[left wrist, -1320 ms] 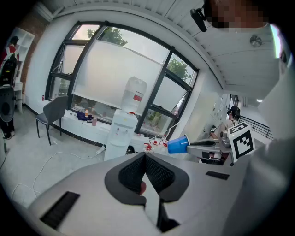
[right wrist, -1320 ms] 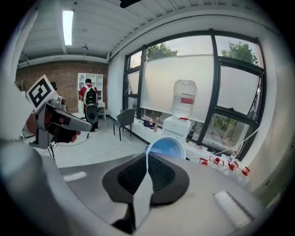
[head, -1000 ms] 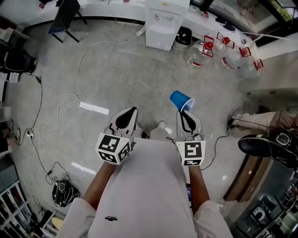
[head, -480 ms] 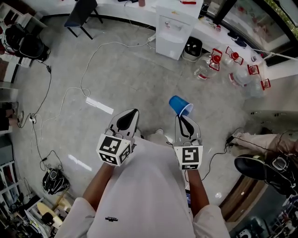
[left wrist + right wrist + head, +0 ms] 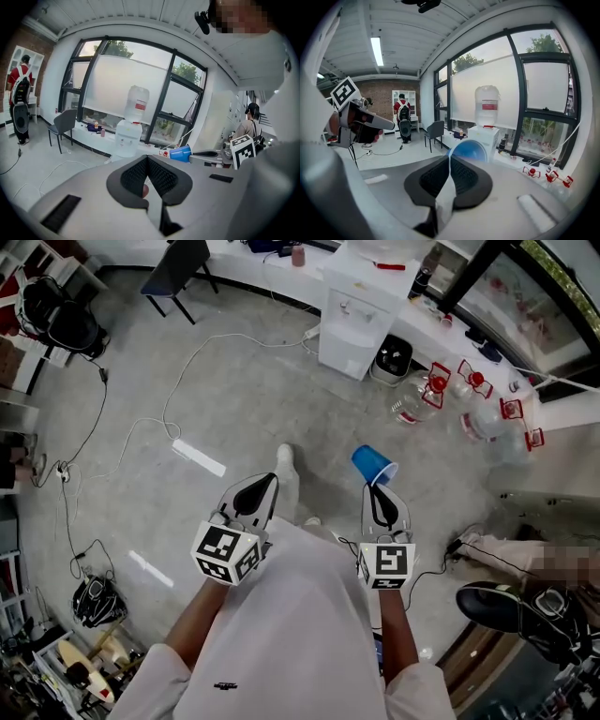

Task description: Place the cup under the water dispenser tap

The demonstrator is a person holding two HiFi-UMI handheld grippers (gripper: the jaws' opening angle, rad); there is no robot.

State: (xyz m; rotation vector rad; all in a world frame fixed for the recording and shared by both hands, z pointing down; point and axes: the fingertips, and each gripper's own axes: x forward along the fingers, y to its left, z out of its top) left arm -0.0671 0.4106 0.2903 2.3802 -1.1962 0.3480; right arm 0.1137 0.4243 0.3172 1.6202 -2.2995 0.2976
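**Head view:** two grippers. The left gripper (image 5: 265,480) was closed and empty. The right gripper (image 5: 378,487) pinched the rim of one blue plastic cup (image 5: 372,464) at 1 o'clock. One white, boxy water dispenser (image 5: 361,310) stood at 12 o'clock on the glossy grey floor (image 5: 234,390).
**Left gripper view:** the cup lay at 3 o'clock.
**Right gripper view:** two ribbed black pads (image 5: 464,176) clamped the cup.

Office-like workroom: water dispenser (image 5: 361,320) beside wide windows (image 5: 487,79), grey chair (image 5: 183,259), cables (image 5: 167,404) across the grey floor (image 5: 253,399).

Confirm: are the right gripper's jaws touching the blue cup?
Touching. The right gripper view shows the right gripper with its jaws shut on the blue cup at its rim.
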